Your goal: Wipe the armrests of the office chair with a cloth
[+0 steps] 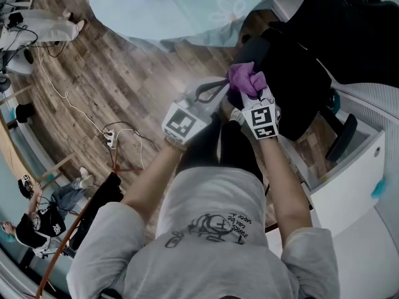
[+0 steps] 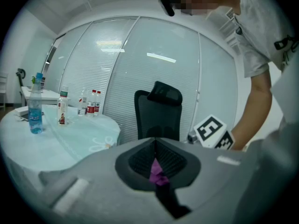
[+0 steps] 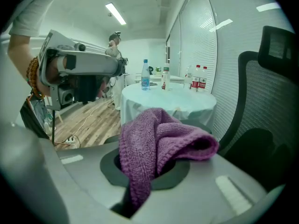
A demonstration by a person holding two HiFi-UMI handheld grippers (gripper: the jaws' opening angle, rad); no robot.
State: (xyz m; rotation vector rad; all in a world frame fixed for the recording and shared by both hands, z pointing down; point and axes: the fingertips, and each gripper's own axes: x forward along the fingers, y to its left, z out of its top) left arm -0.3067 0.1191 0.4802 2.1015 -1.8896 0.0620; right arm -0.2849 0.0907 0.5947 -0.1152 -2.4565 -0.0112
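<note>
We are clamping the right gripper (image 3: 149,178) on the purple cloth (image 3: 161,139), which is hiding the armrest of the office chair (image 1: 299,86). The left gripper (image 2: 158,168) is pinching its corner, jaws together

The cloth (image 3: 159,141) is purple ribbed knit, the office chair (image 2: 157,115) black mesh, the far round table (image 1: 181,14) pale blue with a faint flower print, the floor (image 1: 112,67) brown wood planks.

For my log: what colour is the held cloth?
Purple. The cloth shows best in the right gripper view.
</note>
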